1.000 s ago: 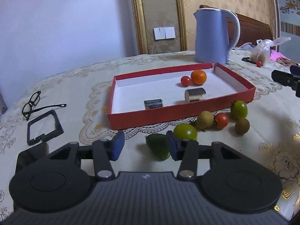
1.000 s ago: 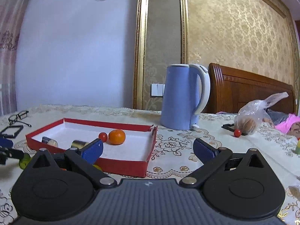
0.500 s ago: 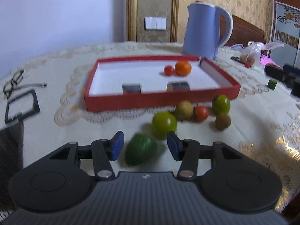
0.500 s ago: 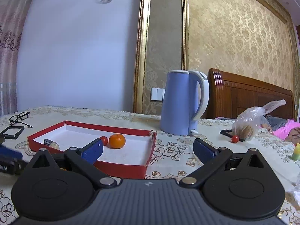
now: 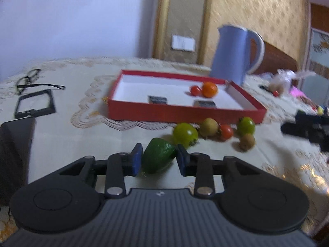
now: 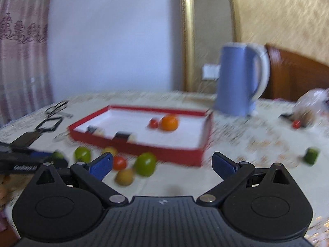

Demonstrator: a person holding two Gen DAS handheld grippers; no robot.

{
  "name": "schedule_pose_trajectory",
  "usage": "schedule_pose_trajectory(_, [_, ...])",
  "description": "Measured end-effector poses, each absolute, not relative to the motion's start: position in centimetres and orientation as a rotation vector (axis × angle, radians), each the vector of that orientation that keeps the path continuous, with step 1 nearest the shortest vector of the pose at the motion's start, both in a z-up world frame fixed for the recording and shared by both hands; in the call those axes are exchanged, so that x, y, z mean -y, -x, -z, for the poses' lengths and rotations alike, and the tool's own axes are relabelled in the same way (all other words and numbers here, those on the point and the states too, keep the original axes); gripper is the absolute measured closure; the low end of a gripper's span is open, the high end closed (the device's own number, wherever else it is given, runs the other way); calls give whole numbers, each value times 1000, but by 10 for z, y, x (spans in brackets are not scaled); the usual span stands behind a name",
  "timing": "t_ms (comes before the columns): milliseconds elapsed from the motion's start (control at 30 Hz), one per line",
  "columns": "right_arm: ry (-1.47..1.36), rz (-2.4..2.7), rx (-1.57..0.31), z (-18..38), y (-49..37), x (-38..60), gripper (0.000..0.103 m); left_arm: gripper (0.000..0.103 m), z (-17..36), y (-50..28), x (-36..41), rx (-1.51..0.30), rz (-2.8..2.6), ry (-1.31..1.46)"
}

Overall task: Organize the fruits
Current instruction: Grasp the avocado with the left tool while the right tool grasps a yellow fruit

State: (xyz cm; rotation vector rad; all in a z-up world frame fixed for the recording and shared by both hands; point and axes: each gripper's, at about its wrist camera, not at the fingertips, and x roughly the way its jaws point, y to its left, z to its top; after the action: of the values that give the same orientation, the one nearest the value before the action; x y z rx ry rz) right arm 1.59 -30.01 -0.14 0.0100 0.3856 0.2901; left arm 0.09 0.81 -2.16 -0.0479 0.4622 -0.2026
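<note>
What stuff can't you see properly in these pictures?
- Left gripper, left wrist view: jaws closing around the dark green fruit; its underside is hidden, so the kind of fruit is unclear.
- Two dark little blocks in the red box, left wrist view: too small and blurred to name.
- Plastic bag, right wrist view: motion blur hides what is inside.
- Right gripper: open, nothing between its fingers.

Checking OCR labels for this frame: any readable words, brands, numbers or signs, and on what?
None can be read with confidence.
White lettering on the left claw's black arm, right wrist view: blurred, unreadable.
Small white logo mark, not text, on each camera mount.
Two small dark blocks in the red box: any print too blurred.
Blue kettle, wall switch: no text visible.
</note>
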Motion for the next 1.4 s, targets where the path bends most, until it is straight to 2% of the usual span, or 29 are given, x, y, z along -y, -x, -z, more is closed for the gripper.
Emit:
schedule_pose_trajectory(100, [-2, -372, -423, 6, -17, 289, 10, 71, 19, 1, -12, -438, 167, 80])
schedule_pose_trajectory(133, [11, -385, -436, 6, -18, 284, 19, 71, 19, 1, -13, -430, 158, 90])
schedule_pose_trajectory(167, [28, -399, -457, 8, -21, 278, 33, 71, 19, 0, -15, -429, 150, 100])
schedule_pose_trajectory(233, [47, -432, -504, 12, -28, 269, 49, 71, 20, -2, -17, -445, 147, 117])
schedule_pose_trajectory(500, [88, -460, -563, 22, -46, 249, 64, 71, 21, -4, -19, -457, 144, 131])
schedule_pose_trajectory(600, [105, -448, -569, 21, -49, 247, 77, 71, 21, -4, -19, -460, 146, 131])
schedule_pose_trajectory(1000, [71, -447, -481, 6, -22, 269, 78, 71, 1, -2, -6, -402, 148, 65])
schedule_pose_trajectory(1400, [17, -438, -436, -1, -10, 292, 78, 71, -41, -66, 32, -385, 134, -48])
